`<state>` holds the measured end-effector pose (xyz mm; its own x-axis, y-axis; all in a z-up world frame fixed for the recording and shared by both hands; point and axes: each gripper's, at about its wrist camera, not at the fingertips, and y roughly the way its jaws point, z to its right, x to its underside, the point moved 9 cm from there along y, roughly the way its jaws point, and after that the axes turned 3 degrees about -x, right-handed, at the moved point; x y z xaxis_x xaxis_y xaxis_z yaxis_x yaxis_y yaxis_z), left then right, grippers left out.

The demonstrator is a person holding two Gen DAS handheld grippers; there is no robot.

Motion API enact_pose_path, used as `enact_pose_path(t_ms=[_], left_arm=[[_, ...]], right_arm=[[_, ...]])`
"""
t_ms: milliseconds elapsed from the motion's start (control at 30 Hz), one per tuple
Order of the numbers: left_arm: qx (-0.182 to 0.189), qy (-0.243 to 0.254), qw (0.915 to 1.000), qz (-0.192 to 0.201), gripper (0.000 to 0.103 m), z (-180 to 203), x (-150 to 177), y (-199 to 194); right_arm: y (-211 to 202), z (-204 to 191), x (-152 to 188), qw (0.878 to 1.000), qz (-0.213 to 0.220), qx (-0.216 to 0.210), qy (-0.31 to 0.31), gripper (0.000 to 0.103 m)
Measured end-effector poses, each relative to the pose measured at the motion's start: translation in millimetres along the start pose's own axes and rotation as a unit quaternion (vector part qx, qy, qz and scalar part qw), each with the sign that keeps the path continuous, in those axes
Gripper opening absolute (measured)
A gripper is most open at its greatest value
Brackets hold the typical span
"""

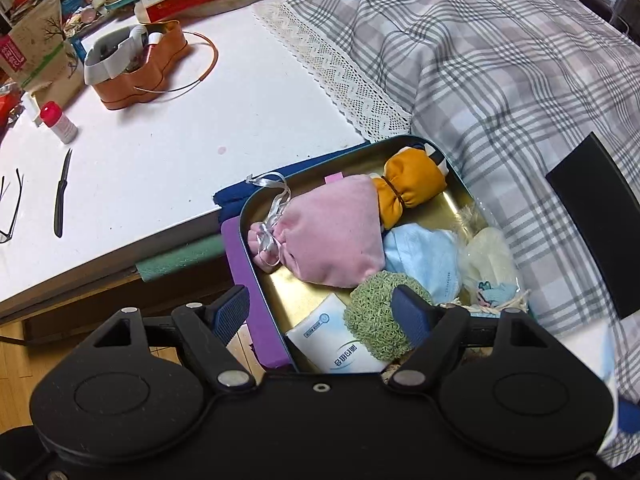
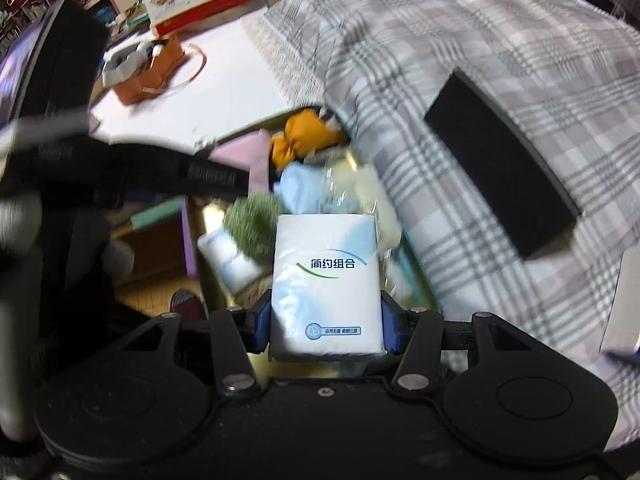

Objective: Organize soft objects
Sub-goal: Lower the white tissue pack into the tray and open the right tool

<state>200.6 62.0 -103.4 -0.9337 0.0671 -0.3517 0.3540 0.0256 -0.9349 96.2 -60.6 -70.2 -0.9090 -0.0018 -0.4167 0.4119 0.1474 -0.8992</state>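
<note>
right tongs (image 2: pixel 326 324) clamping tissue pack (image 2: pixel 326 280), left tongs (image 1: pixel 322 316) apart

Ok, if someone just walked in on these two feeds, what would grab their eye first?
Probably the white plastic-wrapped tissue pack clamped upright in the right tongs, filling the middle of the right wrist view. Next, the gold-lined metal tin wedged between the white table and the grey plaid bedding, crammed with soft things: a pink velvet drawstring pouch and a green knitted scrubber, which lies just by the left tongs, jaws apart.

pink pouch (image 1: pixel 336 232), mustard bundle (image 1: pixel 412 188), green scrubber (image 1: pixel 372 328), grey plaid blanket (image 1: pixel 500 60).
</note>
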Motion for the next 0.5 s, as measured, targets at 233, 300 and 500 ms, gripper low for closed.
enact_pose_path(t_ms=[233,300,500], left_arm=[[0.004,-0.018,0.9998,-0.005,0.074,-6,-1,2],[0.003,-0.028,0.9996,-0.008,0.074,-9,-1,3],[0.005,-0.06,0.998,-0.02,0.074,-20,-2,8]], right_arm=[[16,1,-40,1.0,0.021,0.002,0.004,0.051],[22,1,-47,1.0,0.02,-0.001,0.006,0.051],[41,-1,-58,1.0,0.01,0.006,0.004,0.052]])
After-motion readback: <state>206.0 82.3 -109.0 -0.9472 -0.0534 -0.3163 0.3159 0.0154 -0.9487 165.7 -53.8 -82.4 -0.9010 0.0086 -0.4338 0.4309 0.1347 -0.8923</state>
